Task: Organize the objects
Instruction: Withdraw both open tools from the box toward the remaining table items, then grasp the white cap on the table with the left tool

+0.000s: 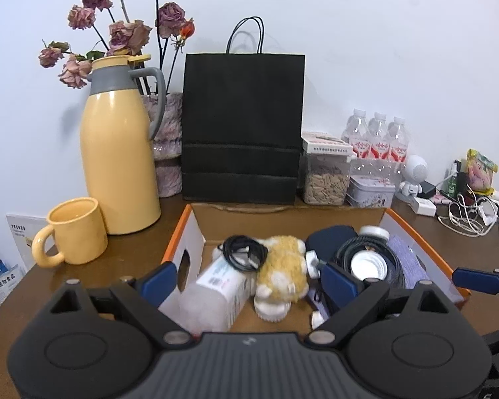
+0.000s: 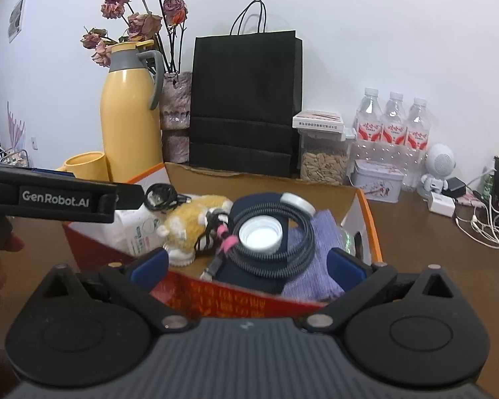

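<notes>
White wall behind brown worktop [image 1: 123, 256]. Cardboard box [image 1: 196, 232] mid-worktop, already holding plush toy [image 1: 282, 266], coiled black cable [image 1: 243, 252], white bottle [image 1: 216, 286], corded hose ring [image 2: 272, 236] around white cap [image 2: 260, 232], purple cloth [image 2: 312, 259].

Left tongs [image 1: 249, 279] spread wide, empty, hovering over box's near side. Right tongs [image 2: 249, 266] likewise wide apart, empty, over near rim.

Judgement: sorting barely begun or box is the source; everything still piled inside. Yellow flask [image 1: 123, 166], mug [image 1: 73, 232], black bag [image 1: 243, 126] along far edge, untouched.
</notes>
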The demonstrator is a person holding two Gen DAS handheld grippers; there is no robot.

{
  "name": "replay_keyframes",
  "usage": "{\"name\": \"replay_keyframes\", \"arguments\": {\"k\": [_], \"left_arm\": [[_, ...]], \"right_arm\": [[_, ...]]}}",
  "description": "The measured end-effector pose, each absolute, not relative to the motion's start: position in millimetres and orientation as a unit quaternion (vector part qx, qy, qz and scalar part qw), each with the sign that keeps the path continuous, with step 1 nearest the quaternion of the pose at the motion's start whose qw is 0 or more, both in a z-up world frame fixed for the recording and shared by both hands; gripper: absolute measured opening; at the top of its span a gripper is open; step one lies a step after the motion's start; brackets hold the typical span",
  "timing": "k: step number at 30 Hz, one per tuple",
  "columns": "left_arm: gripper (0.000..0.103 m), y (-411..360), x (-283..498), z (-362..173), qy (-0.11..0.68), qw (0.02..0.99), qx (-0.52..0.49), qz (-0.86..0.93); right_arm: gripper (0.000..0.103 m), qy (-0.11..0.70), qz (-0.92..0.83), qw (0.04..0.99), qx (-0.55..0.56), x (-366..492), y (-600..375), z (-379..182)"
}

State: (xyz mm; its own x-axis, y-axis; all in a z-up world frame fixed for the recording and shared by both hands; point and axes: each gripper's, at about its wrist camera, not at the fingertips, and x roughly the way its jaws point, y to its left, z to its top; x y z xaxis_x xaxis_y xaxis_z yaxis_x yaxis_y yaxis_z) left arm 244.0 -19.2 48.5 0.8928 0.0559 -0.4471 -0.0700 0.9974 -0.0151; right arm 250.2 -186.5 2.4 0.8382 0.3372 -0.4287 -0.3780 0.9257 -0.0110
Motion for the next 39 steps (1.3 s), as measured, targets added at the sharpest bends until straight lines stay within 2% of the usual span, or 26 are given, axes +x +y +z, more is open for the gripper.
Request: {"name": "replay_keyframes", "arguments": {"k": [15, 23, 32, 35, 38, 39], "left_arm": [[0.094, -22, 216, 9, 0.29, 0.957, 0.007, 0.025], [0.093, -29, 226, -23, 0.346, 0.937, 0.034, 0.027], [0.093, -44, 242, -35, 0.354, 0.934, 0.042, 0.025], [0.084, -47, 243, -35, 0.349, 0.936, 0.034, 0.017], [0.059, -45, 242, -34, 0.344, 0.939, 0.012, -0.009], [0.038, -45, 241, -34, 0.339, 0.941, 0.009, -0.013]], "right_arm": [[0.103, 0.252, 0.185, 0.948, -0.059, 222, -206, -26], [0.103, 0.272, 0.17, 0.946, -0.044, 228, -221, -43], [0.103, 0.273, 0.165, 0.947, -0.026, 231, -226, -48], [0.103, 0.272, 0.167, 0.947, -0.026, 231, -226, -48], [0.103, 0.273, 0.169, 0.946, -0.032, 230, -223, -50], [0.103, 0.274, 0.169, 0.946, -0.034, 230, -222, -51]]}}
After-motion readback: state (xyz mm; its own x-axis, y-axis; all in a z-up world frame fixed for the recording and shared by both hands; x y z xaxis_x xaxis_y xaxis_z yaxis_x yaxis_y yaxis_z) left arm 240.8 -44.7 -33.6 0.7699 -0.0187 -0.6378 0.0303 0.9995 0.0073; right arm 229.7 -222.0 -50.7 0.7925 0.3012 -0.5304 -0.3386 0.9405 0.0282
